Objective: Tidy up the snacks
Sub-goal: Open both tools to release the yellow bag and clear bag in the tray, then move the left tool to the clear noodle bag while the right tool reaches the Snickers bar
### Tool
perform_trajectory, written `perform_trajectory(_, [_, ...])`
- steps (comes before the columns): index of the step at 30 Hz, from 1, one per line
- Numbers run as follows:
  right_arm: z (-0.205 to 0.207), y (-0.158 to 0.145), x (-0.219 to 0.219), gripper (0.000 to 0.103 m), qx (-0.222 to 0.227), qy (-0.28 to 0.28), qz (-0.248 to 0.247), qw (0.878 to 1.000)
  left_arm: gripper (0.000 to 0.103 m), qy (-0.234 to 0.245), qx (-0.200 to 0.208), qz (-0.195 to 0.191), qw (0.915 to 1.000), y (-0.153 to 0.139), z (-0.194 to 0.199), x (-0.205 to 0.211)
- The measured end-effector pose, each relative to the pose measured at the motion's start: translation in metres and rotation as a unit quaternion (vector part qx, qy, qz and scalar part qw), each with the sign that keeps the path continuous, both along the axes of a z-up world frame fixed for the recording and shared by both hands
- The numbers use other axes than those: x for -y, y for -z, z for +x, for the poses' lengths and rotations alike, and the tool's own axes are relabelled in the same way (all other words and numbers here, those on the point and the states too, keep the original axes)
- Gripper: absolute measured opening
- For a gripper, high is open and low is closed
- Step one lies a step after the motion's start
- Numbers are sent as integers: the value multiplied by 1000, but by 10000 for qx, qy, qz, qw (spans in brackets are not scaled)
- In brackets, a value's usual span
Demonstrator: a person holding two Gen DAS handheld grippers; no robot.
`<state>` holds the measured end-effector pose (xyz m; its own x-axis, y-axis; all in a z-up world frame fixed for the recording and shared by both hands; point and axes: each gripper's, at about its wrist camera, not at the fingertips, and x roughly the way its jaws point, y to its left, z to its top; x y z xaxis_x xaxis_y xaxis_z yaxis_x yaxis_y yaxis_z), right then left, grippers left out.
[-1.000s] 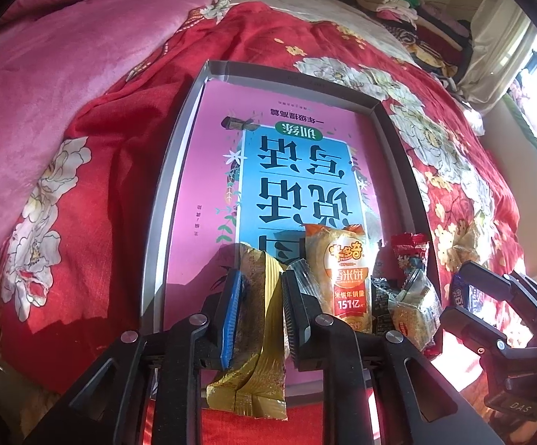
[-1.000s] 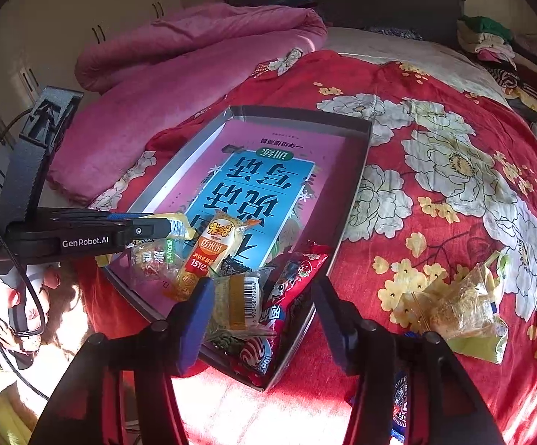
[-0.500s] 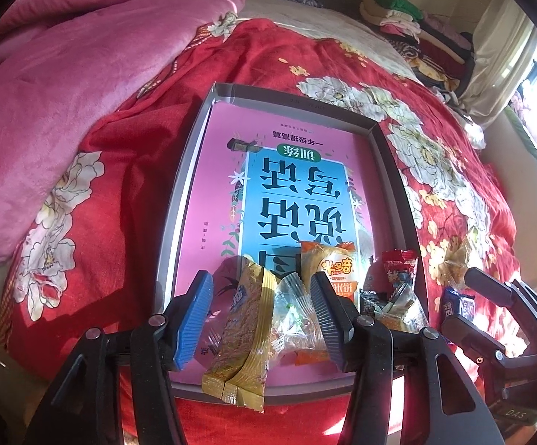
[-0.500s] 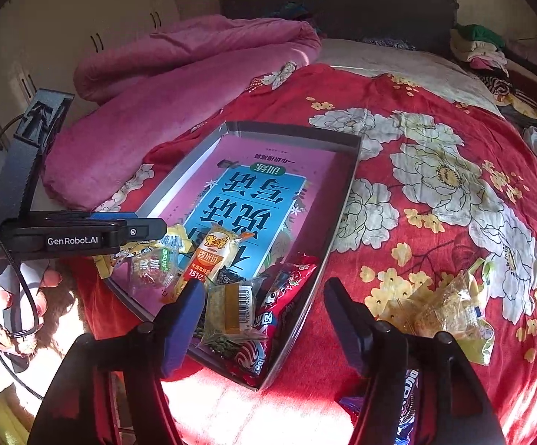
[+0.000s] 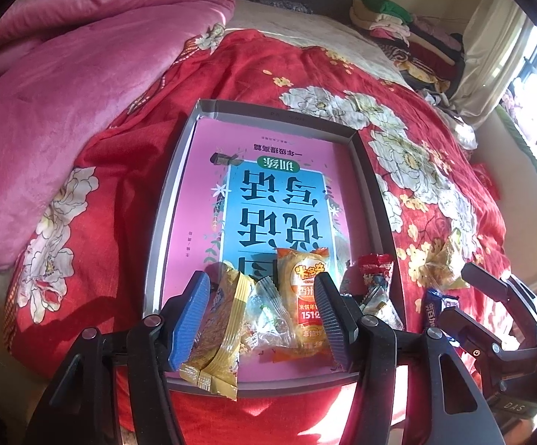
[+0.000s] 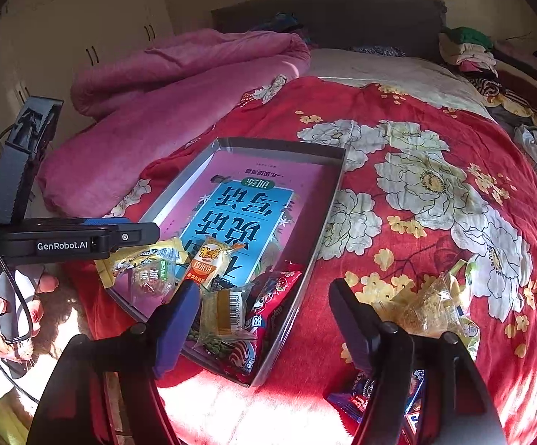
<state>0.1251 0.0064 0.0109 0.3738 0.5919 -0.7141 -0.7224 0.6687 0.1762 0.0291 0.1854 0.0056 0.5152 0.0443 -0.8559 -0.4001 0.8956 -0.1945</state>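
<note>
The left gripper stands with its jaws apart over the near end of the tray; they have just been opening, and the yellow packet between them lies loose against the blue pad, its tail hanging over the tray's near rim, no longer pinched. Beside it sit a clear-wrapped sweet and the orange rice-cracker pack, then the red packet against the right wall, all crowded at the near end while the far end shows only the pink-and-blue book. The right gripper has also just been spreading its jaws and holds nothing; it hovers over the tray's near right corner. Still out on the red floral bedspread are a crinkly yellow bag and a blue packet right under that gripper. To my eye the sensible next thing is to go for those two, come straight down on the bag's bunched middle, and set it further up the tray, not on the heap.
</note>
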Motion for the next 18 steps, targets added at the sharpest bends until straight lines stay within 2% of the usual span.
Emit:
perform_trajectory(11, [4, -16, 20, 76, 263, 301, 179, 9990, 66, 252, 85, -140, 9995, -11, 4, 20])
perform_trajectory(18, [8, -24, 37, 82, 292, 513, 428, 9973, 70, 432, 112, -47, 9990, -19, 7, 36])
